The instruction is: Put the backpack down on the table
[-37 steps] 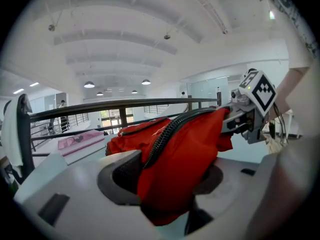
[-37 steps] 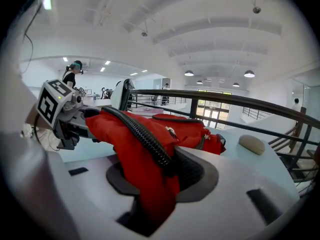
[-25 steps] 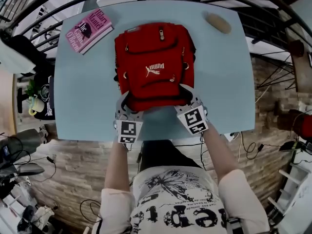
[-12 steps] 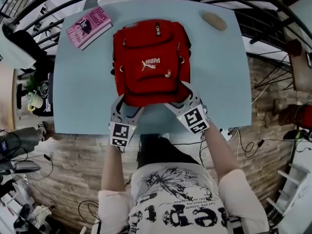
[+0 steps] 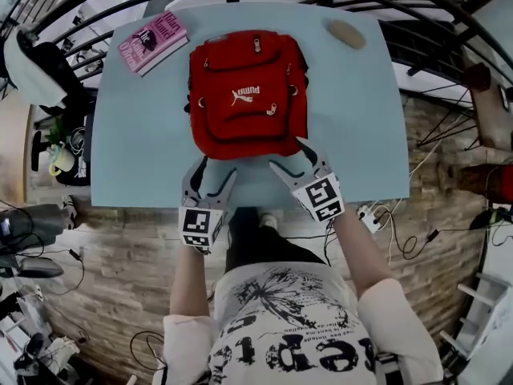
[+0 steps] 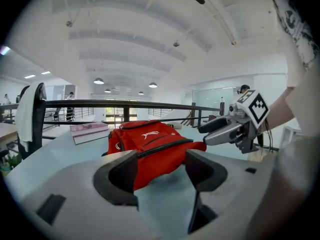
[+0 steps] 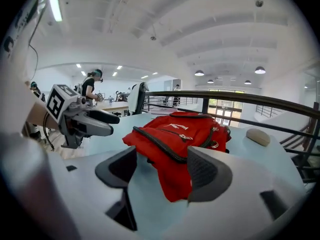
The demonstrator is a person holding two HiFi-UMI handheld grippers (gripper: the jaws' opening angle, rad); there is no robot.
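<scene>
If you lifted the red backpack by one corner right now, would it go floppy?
Probably floppy: the backpack is soft cloth, and its near edge sags in folds on the table. It lies low and slumped, so it's likely fairly light.

Pink book [image 5: 152, 42], tan oval object [image 5: 345, 33]

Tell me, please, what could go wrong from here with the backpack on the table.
Both the left tongs and right tongs are closing, empty, right at the backpack's near edge; they might snag its fabric and drag it. The book lies at the table's far corner; a shifted backpack could nudge it off.
</scene>
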